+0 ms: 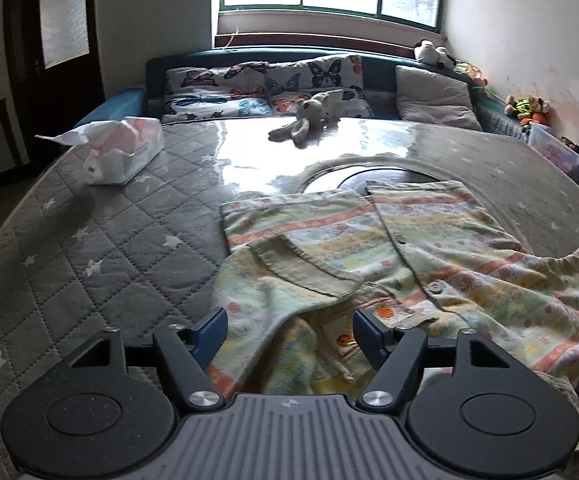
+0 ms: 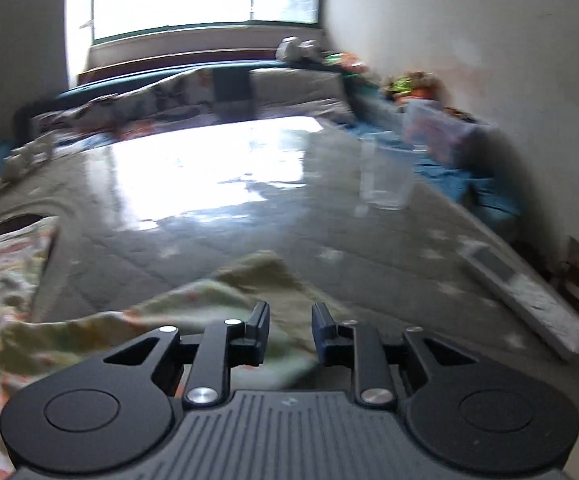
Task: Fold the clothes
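A pastel striped child's garment (image 1: 429, 264) lies spread on the round table with the grey quilted cover (image 1: 89, 248). Its left sleeve is folded over the body. My left gripper (image 1: 289, 330) is wide open just above the garment's near left part, with cloth between the jaws but not clamped. In the blurred right wrist view, the garment's right sleeve (image 2: 225, 292) lies on the cover (image 2: 369, 240). My right gripper (image 2: 289, 328) hovers over the sleeve end with its jaws partly open and nothing gripped.
A tissue pack (image 1: 121, 152) sits at the table's left. A plush rabbit (image 1: 313, 116) lies at the far edge before butterfly pillows (image 1: 265, 88). A clear cup (image 2: 385, 184) and a white remote-like bar (image 2: 529, 300) lie on the right. A toy bin (image 2: 441, 132) stands by the wall.
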A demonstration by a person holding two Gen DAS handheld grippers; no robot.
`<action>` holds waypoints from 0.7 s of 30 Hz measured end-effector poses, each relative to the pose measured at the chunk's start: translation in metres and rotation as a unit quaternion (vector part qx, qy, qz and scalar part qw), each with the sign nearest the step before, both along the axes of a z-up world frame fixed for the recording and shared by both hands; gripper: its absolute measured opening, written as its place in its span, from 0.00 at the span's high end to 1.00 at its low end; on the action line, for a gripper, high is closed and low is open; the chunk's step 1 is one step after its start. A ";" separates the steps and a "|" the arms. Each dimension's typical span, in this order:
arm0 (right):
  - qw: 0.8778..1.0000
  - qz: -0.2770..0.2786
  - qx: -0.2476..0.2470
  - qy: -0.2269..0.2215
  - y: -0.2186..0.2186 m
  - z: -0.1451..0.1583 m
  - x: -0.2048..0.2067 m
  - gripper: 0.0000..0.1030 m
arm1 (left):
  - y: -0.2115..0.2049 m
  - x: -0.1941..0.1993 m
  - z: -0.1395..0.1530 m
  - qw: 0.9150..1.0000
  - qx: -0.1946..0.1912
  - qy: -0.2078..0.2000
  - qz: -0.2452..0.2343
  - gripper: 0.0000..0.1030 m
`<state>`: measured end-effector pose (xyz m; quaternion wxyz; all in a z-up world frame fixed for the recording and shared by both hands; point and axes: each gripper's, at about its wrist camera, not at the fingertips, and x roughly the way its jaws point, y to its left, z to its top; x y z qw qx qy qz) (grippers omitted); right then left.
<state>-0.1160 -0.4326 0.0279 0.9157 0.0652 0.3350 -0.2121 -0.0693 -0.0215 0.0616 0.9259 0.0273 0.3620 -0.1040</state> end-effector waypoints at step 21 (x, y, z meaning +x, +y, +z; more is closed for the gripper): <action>0.999 0.034 0.014 -0.004 0.020 -0.022 0.028 0.31 | -0.055 0.030 -0.031 0.986 0.136 -0.021 -0.095 0.72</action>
